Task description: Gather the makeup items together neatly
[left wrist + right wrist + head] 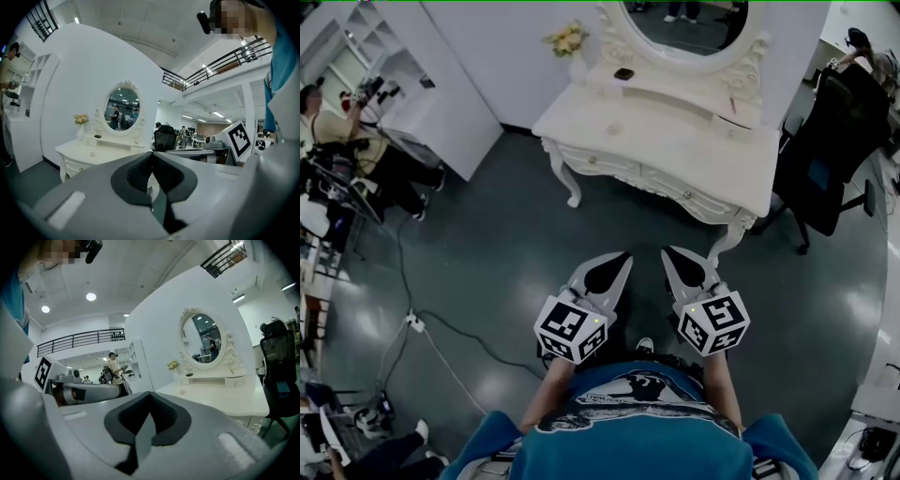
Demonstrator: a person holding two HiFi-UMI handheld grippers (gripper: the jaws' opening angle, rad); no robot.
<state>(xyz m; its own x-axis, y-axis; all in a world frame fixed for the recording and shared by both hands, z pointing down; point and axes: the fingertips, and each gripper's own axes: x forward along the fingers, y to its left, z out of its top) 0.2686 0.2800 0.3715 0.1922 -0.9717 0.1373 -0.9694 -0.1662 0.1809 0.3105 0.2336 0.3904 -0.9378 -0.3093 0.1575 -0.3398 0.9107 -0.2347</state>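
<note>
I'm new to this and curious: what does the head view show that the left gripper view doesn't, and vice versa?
Only the head view: the cable on the floor and the marker cube on the left claw. Only the left gripper view: the balcony railing and ceiling lights. Both: the white dressing table, its oval mirror, the flowers, the black chair.

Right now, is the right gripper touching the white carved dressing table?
Apart. Head view shows dark floor between the right gripper and the white carved dressing table.
</note>
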